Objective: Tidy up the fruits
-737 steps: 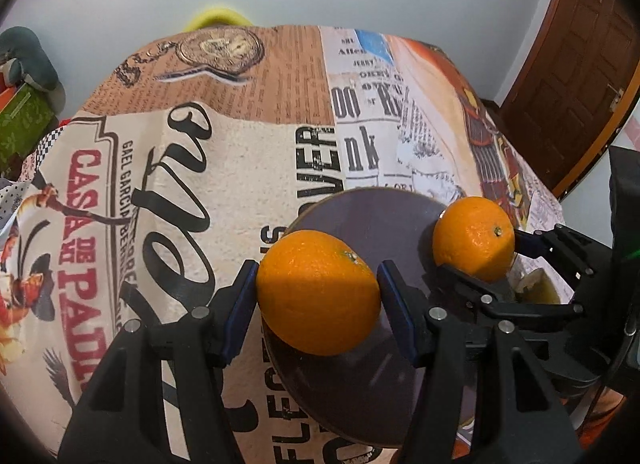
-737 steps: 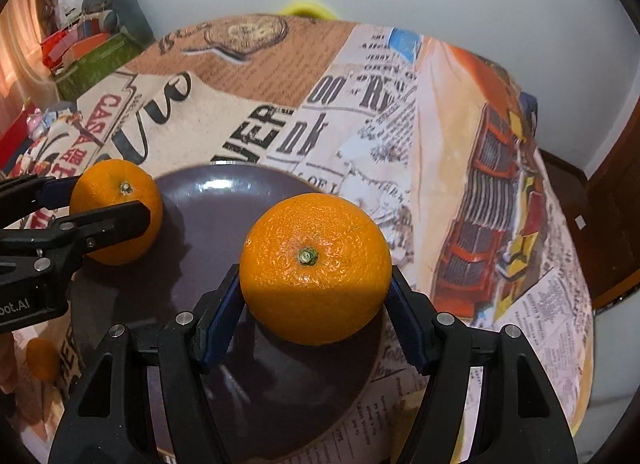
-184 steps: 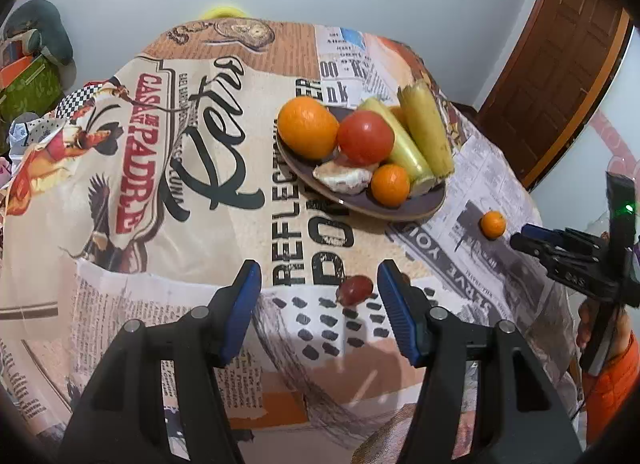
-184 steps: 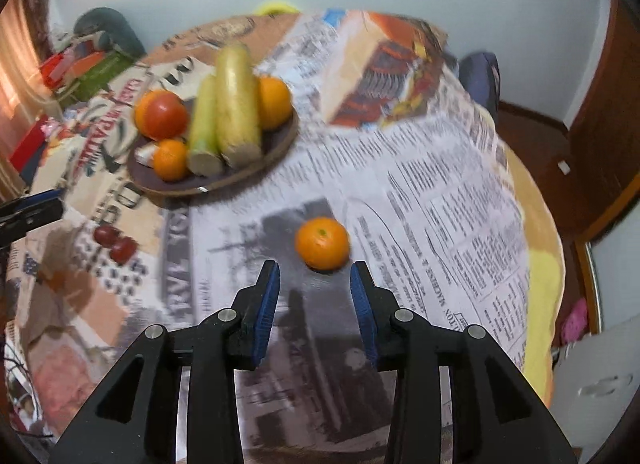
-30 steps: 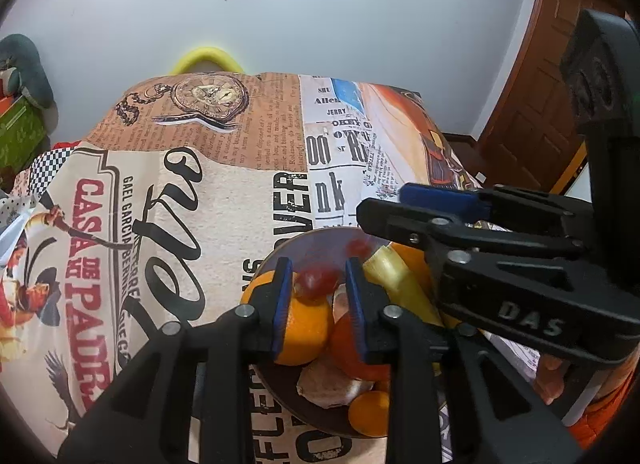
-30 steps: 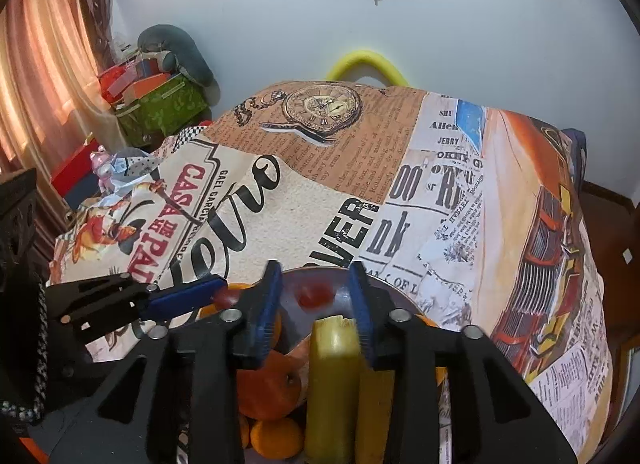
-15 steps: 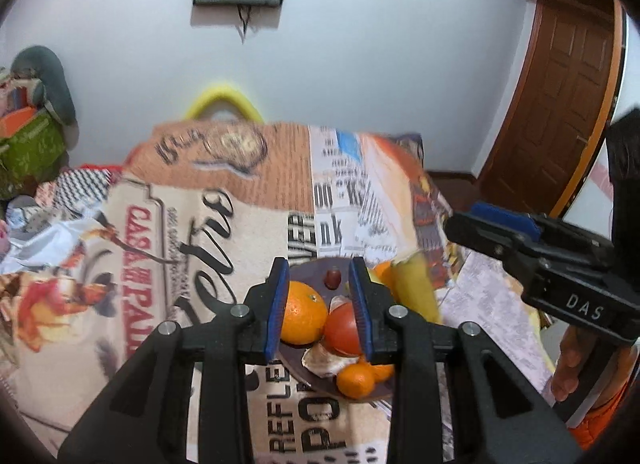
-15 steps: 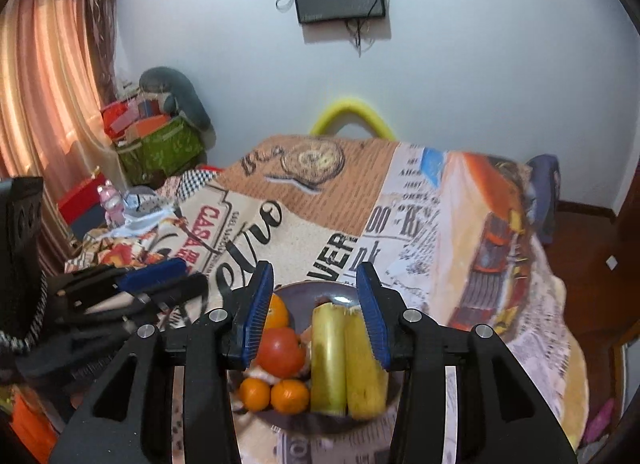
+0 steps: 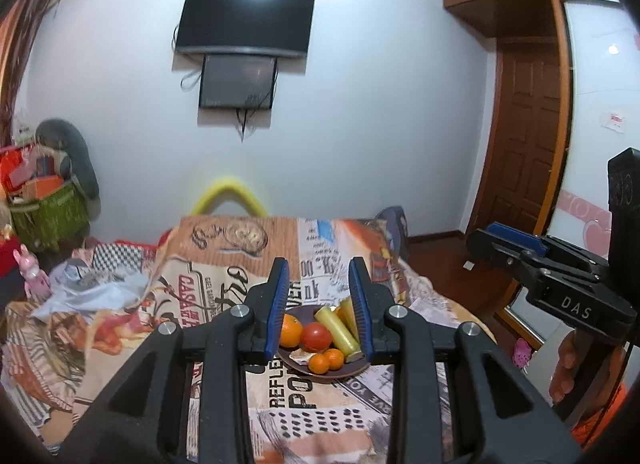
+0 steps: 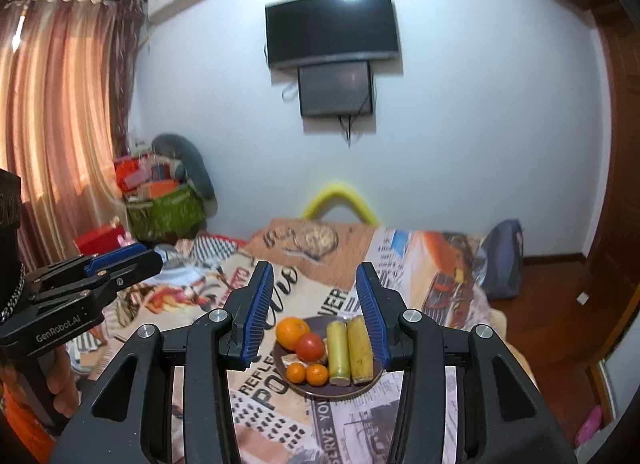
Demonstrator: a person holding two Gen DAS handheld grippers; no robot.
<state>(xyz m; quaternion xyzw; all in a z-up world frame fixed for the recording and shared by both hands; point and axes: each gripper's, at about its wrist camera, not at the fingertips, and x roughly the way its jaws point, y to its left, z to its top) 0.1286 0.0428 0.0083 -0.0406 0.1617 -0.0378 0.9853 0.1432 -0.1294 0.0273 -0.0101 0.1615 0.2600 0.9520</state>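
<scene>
A dark plate [image 10: 308, 390] sits on the printed tablecloth [image 10: 408, 264] with a large orange [image 10: 292, 331], a red tomato [image 10: 310, 346], two small oranges [image 10: 307, 373] and two yellow-green stalks [image 10: 350, 348]. The plate [image 9: 344, 372] also shows in the left wrist view. My left gripper [image 9: 319, 306] is open and empty, held high and back from the plate. My right gripper [image 10: 316, 310] is open and empty, also high and back. Each gripper shows at the side of the other's view.
A wall TV [image 10: 332, 34] hangs behind the table. A yellow chair back [image 10: 340, 200] stands at the far edge. A green basket [image 10: 164, 212] and curtains [image 10: 60, 136] are at left, a wooden door [image 9: 524, 136] at right.
Both grippers have pulled up and back from the plate, so the whole room shows. The small red fruits that were between their jaws a second ago are gone from them.
</scene>
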